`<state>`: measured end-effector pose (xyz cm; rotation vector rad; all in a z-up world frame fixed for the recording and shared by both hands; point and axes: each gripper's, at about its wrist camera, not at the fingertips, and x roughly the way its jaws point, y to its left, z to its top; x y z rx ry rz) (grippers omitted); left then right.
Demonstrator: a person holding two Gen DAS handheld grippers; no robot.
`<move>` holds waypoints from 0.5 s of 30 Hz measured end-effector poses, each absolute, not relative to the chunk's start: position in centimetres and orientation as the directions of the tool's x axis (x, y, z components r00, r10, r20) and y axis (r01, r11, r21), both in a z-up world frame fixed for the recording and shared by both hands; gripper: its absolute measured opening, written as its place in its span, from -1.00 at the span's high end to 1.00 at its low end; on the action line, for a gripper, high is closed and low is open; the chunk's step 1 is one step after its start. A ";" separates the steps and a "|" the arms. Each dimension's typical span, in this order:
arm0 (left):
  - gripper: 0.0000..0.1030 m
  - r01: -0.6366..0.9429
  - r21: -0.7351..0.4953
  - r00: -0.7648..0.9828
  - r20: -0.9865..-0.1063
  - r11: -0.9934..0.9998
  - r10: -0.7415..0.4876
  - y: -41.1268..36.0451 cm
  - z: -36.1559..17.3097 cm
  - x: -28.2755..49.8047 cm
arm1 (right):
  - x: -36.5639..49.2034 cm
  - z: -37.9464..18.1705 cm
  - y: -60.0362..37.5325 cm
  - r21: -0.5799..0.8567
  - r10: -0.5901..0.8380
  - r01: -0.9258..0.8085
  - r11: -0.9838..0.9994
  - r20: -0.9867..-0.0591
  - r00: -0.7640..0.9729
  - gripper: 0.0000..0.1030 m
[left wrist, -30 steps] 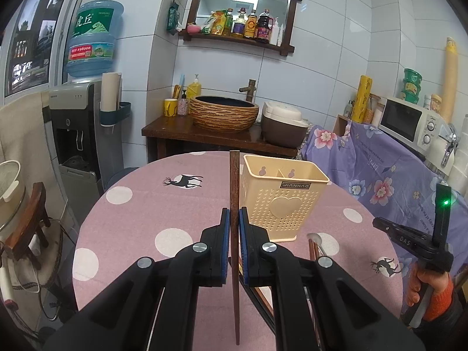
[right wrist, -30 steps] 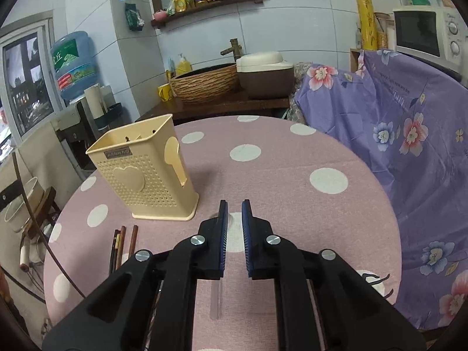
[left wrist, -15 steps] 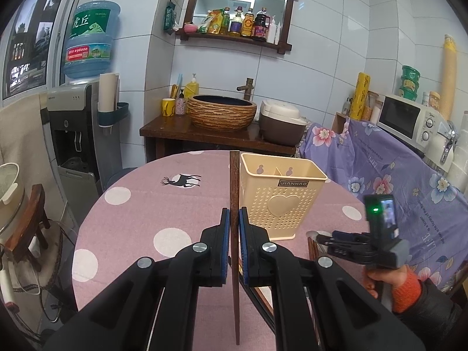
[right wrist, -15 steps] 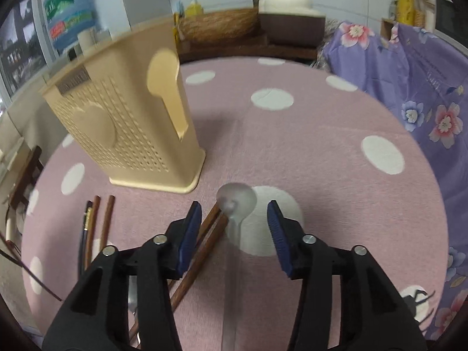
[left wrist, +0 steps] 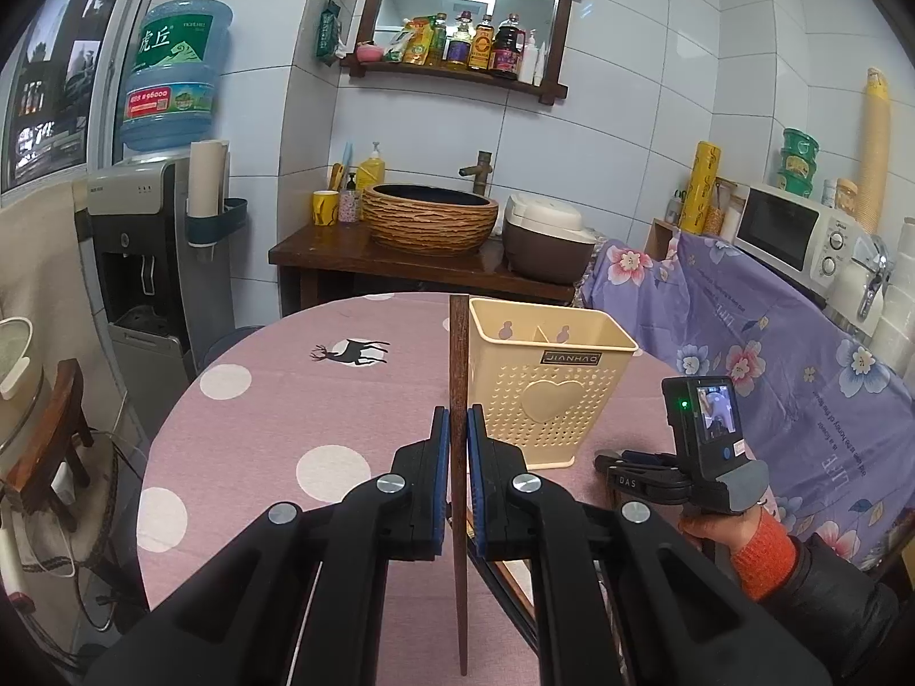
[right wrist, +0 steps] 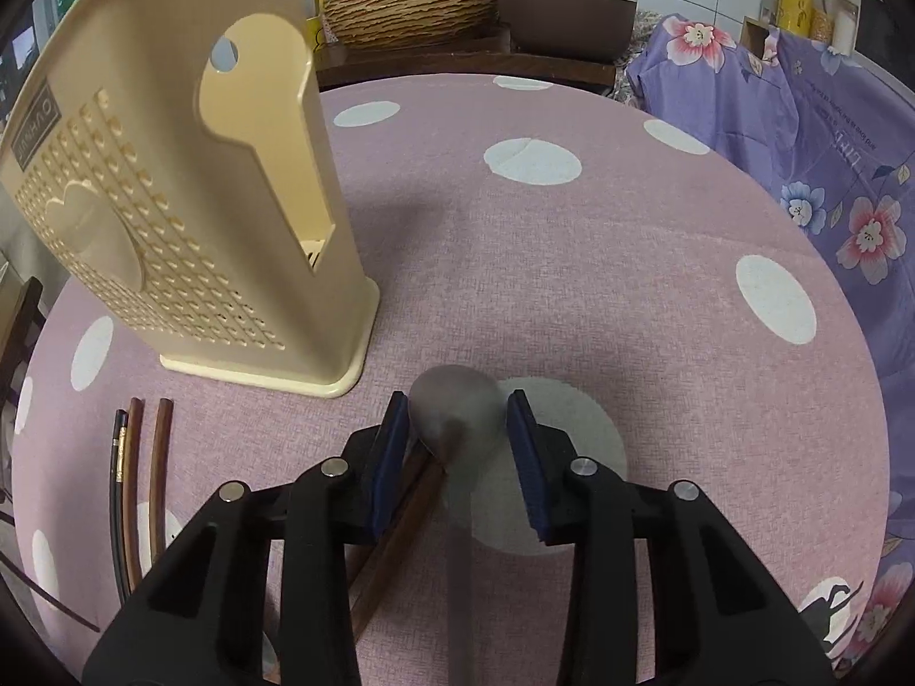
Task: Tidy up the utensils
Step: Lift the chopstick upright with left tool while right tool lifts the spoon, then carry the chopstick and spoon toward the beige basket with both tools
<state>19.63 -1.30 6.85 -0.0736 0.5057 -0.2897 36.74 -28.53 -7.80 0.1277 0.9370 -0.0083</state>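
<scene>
My left gripper (left wrist: 457, 446) is shut on a dark brown chopstick (left wrist: 457, 354), held upright just left of the cream utensil holder (left wrist: 549, 389). My right gripper (right wrist: 457, 429) points steeply down at the pink dotted table (right wrist: 572, 263). Its jaws are closing, with the bowl of a grey spoon (right wrist: 452, 409) lying between the blue pads; a thin gap shows at the right pad. Two brown chopsticks (right wrist: 400, 531) lie under its left finger. Three more chopsticks (right wrist: 137, 486) lie on the cloth in front of the holder (right wrist: 189, 217). The left wrist view shows the right gripper (left wrist: 615, 460) low beside the holder.
A person's hand in an orange cuff (left wrist: 755, 549) holds the right gripper. A purple floral cover (left wrist: 772, 354) borders the table's right side. Behind stand a wooden stand with a woven basin (left wrist: 429, 217), a rice cooker (left wrist: 543, 240) and a water dispenser (left wrist: 143, 263).
The right gripper dropped forward to the table by the holder, opened, and now narrows around the spoon's bowl. The left gripper kept still with its chopstick.
</scene>
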 end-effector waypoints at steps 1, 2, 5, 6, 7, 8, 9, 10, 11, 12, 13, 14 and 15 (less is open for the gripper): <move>0.85 0.256 -0.141 0.835 -0.467 0.956 -0.292 -1.4 6.8 19.6 | 36.6 -7.7 -28.7 0.122 0.061 0.063 0.991 -0.799 0.598 0.30; 0.85 0.255 -0.140 0.835 -0.467 0.957 -0.291 -1.5 6.8 19.6 | 36.4 -7.6 -29.0 0.132 0.063 0.068 0.989 -0.790 0.609 0.30; 0.85 0.255 -0.141 0.835 -0.466 0.957 -0.291 -1.4 6.8 19.6 | 35.3 -6.1 -29.6 0.148 0.058 0.080 0.986 -0.744 0.666 0.30; 0.85 0.254 -0.142 0.835 -0.466 0.957 -0.291 -1.4 6.8 19.6 | 34.7 -5.4 -29.8 0.165 0.070 0.074 0.984 -0.725 0.685 0.30; 0.85 0.254 -0.143 0.835 -0.466 0.957 -0.292 -1.4 6.8 19.6 | 34.0 -4.8 -29.9 0.173 0.076 0.069 0.982 -0.709 0.701 0.30; 0.85 0.254 -0.146 0.835 -0.466 0.956 -0.293 -1.4 6.8 19.7 | 33.2 -4.0 -30.0 0.180 0.081 0.061 0.982 -0.686 0.723 0.30; 0.85 0.253 -0.147 0.835 -0.465 0.956 -0.292 -1.4 6.8 19.7 | 32.1 -3.1 -30.1 0.182 0.084 0.051 0.982 -0.660 0.747 0.30; 0.85 0.252 -0.148 0.836 -0.464 0.956 -0.292 -1.4 6.8 19.7 | 31.3 -2.4 -30.1 0.181 0.084 0.043 0.983 -0.639 0.765 0.30; 0.85 0.251 -0.149 0.837 -0.463 0.956 -0.292 -1.3 6.8 19.7 | 30.1 -1.5 -30.1 0.182 0.087 0.034 0.983 -0.614 0.784 0.30; 0.85 0.250 -0.149 0.838 -0.462 0.957 -0.291 -1.3 6.8 19.7 | 29.2 -1.0 -30.2 0.186 0.091 0.027 0.982 -0.596 0.798 0.30; 0.85 0.249 -0.150 0.838 -0.461 0.957 -0.291 -1.3 6.8 19.6 | 27.9 -0.3 -30.3 0.196 0.099 0.018 0.980 -0.575 0.812 0.30; 0.85 0.248 -0.150 0.839 -0.461 0.957 -0.290 -1.2 6.8 19.6 | 26.9 0.2 -30.4 0.205 0.108 0.011 0.979 -0.559 0.822 0.30; 0.85 0.248 -0.150 0.839 -0.460 0.957 -0.289 -1.2 6.9 19.6 | 26.3 0.5 -30.5 0.210 0.113 0.006 0.978 -0.548 0.829 0.54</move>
